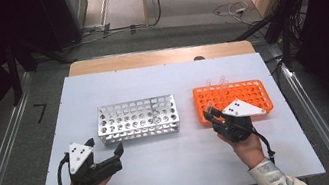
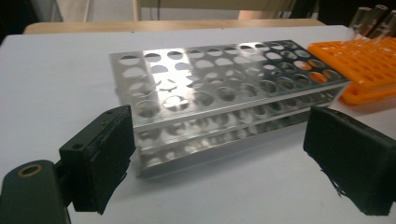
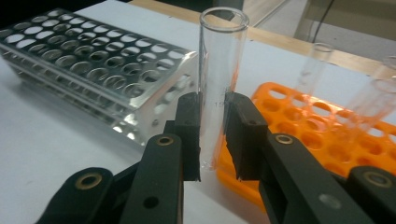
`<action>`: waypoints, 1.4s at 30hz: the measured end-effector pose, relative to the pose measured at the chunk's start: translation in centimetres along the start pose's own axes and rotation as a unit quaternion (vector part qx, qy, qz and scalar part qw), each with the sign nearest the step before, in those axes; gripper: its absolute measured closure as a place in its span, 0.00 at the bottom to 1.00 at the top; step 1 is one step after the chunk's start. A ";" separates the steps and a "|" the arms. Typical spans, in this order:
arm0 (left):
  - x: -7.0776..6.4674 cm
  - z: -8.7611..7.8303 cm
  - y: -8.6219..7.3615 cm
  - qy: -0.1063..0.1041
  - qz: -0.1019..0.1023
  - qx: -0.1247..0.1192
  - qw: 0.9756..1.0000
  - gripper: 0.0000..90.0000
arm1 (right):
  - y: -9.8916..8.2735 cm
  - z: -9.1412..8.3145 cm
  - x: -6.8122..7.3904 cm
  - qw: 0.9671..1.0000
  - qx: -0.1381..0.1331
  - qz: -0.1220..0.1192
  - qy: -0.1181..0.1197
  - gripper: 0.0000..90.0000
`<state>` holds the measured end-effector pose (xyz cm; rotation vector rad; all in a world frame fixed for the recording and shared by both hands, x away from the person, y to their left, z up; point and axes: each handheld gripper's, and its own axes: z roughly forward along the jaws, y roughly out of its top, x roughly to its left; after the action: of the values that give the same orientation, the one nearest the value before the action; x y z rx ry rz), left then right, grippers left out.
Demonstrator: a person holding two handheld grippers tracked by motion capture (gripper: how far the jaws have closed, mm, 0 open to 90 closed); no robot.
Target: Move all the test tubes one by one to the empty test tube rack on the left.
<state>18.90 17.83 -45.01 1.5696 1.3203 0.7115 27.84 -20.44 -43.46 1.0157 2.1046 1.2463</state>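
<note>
While my right gripper (image 3: 212, 135) clamps one clear glass test tube (image 3: 219, 70) upright between its pads beside the orange plastic rack (image 3: 327, 126), where two more tubes (image 3: 314, 65) stand, my left gripper (image 2: 224, 158) gapes wide before the single silver metal rack (image 2: 219, 93).

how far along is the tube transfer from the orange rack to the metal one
Barely started, it seems. Done: nothing, the metal rack has no tubes in its visible holes. In hand: the right gripper clamps one glass tube upright by the orange rack. Left: two more tubes stand there; the left gripper waits open.
</note>
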 end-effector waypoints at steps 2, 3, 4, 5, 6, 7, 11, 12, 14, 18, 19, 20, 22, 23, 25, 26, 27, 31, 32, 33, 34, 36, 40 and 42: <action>-0.7 0.3 0.2 -0.011 0.006 0.002 1.000 0.10 | -0.1 0.2 0.7 1.000 0.005 -0.004 0.010 0.81; -1.4 0.6 0.4 -0.024 0.011 0.001 1.000 0.11 | -0.1 0.4 1.1 1.000 0.006 -0.008 0.015 0.81; -1.7 0.7 0.5 -0.029 0.015 0.002 0.999 0.12 | -0.2 0.5 1.5 1.000 0.008 -0.009 0.021 0.81; -2.2 0.9 0.6 -0.035 0.016 0.002 0.999 0.12 | -0.2 0.6 2.0 1.000 0.011 -0.013 0.026 0.81; -2.5 1.0 0.7 -0.042 0.018 0.002 0.999 0.12 | -0.3 0.8 2.4 0.999 0.012 -0.018 0.031 0.81; -2.9 1.1 0.8 -0.048 0.023 0.003 0.999 0.13 | -0.3 0.9 2.8 0.999 0.014 -0.021 0.038 0.81; -4.7 1.6 1.1 -0.078 0.035 0.006 0.996 0.16 | -0.3 1.3 4.5 0.997 0.019 -0.029 0.062 0.81; -5.1 1.7 1.2 -0.084 0.037 0.004 0.996 0.17 | -0.4 1.4 4.8 0.997 0.020 -0.034 0.068 0.81; -6.0 2.0 1.4 -0.099 0.043 0.003 0.994 0.19 | -0.5 1.7 5.6 0.996 0.024 -0.040 0.078 0.81; -7.7 2.5 1.6 -0.123 0.060 0.003 0.991 0.27 | -0.7 2.1 6.9 0.994 0.032 -0.049 0.094 0.81; -7.7 2.5 1.6 -0.123 0.060 0.003 0.991 0.29 | -0.7 2.2 7.3 0.993 0.033 -0.051 0.098 0.81; -8.5 2.7 1.7 -0.137 0.067 0.005 0.988 0.32 | -0.7 2.3 7.6 0.993 0.033 -0.056 0.103 0.81; -8.8 2.9 1.8 -0.143 0.069 0.005 0.987 0.37 | -0.8 2.5 8.1 0.991 0.036 -0.063 0.109 0.81; -9.4 3.1 1.8 -0.148 0.076 0.007 0.986 0.39 | -0.8 2.6 8.4 0.991 0.038 -0.062 0.111 0.81; -9.8 3.3 1.8 -0.153 0.083 0.009 0.985 0.43 | -0.9 2.8 8.7 0.990 0.039 -0.070 0.115 0.81; -9.9 3.4 1.8 -0.154 0.084 0.009 0.984 0.44 | -0.9 2.9 8.8 0.990 0.039 -0.070 0.115 0.81; -9.9 3.4 1.8 -0.154 0.084 0.009 0.984 0.46 | -0.9 2.9 9.0 0.990 0.040 -0.070 0.119 0.81; -10.6 3.9 1.7 -0.157 0.095 0.012 0.983 0.58 | -1.0 3.1 9.3 0.989 0.041 -0.068 0.125 0.81; -10.6 3.9 1.7 -0.157 0.095 0.012 0.983 0.61 | -1.0 3.1 9.4 0.989 0.042 -0.068 0.125 0.81; -10.8 4.1 1.7 -0.159 0.102 0.015 0.982 0.62 | -1.0 3.1 9.5 0.989 0.042 -0.068 0.127 0.81; -11.0 4.2 1.6 -0.159 0.102 0.016 0.982 0.63 | -1.0 3.1 9.6 0.989 0.042 -0.068 0.128 0.81; -11.2 4.3 1.6 -0.158 0.109 0.018 0.981 0.69 | -1.0 3.1 9.7 0.988 0.041 -0.069 0.129 0.81; -11.3 4.5 1.6 -0.154 0.113 0.016 0.981 0.79 | -0.9 3.0 9.7 0.988 0.042 -0.070 0.132 0.81; -11.3 4.5 1.6 -0.150 0.112 0.014 0.982 0.81 | -0.9 2.9 9.7 0.988 0.041 -0.069 0.133 0.81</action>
<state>20.67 5.76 -43.84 1.7866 0.9465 0.5659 23.76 -11.44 -45.95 0.7549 2.4012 1.2934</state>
